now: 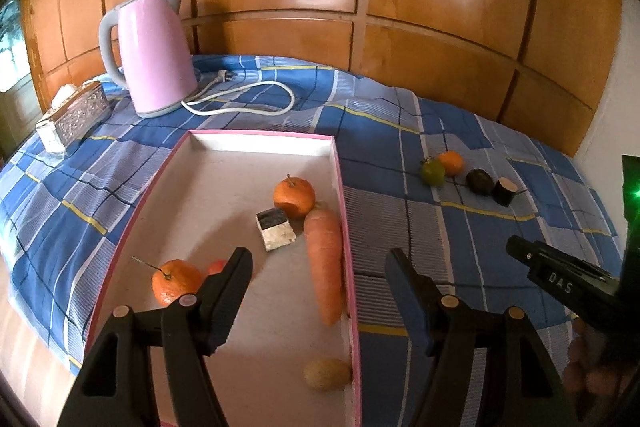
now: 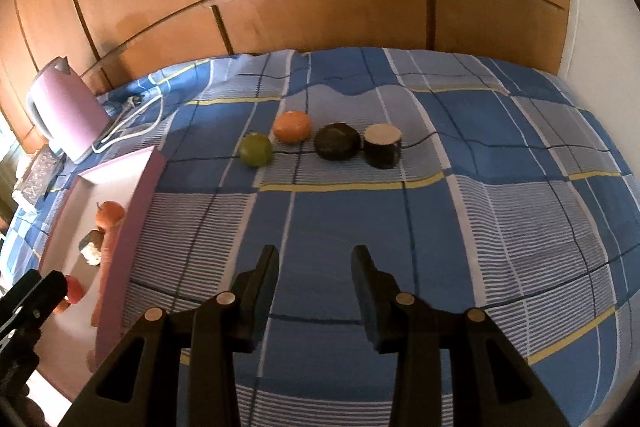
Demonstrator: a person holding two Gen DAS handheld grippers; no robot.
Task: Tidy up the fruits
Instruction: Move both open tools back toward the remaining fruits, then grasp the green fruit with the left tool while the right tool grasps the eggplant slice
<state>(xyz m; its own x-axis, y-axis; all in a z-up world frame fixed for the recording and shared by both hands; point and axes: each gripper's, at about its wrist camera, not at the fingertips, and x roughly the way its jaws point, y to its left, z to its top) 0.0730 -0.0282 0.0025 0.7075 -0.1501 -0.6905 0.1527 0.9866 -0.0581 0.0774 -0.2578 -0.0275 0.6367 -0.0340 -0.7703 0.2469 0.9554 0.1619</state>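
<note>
Left claw (image 1: 320,259) hangs over the near half of the tray (image 1: 342,187), jaws set wide, nothing between them. Carrot (image 1: 326,263) lies lengthwise along the tray's right wall, in the gap just ahead of the claw. Near orange (image 1: 176,281) sits at 9 o'clock off the left finger, partly behind it; something small and red (image 1: 216,266) peeks out beside that finger. Far orange (image 1: 294,197) at 12 o'clock, beyond the fingertips, touching the carrot's top. A small block (image 1: 276,230), dark on top and pale on its side, sits just beside that orange. Potato (image 1: 327,374) rests low in the tray's near right corner, at about 6 o'clock from the fingertips.

Right claw (image 2: 315,259) hangs over bare checked cloth (image 2: 440,227), jaws narrow but apart, nothing in them. At 12 o'clock, well ahead of it, four things sit in a row on the cloth: green fruit (image 2: 256,149), orange fruit (image 2: 292,127), dark round fruit (image 2: 337,141), dark cylinder (image 2: 382,146) with a pale top. Green fruit and orange fruit near touching; the others just beside one another.

Kettle (image 1: 154,53) with cord (image 1: 248,99) stands at 11 o'clock behind the tray.
</note>
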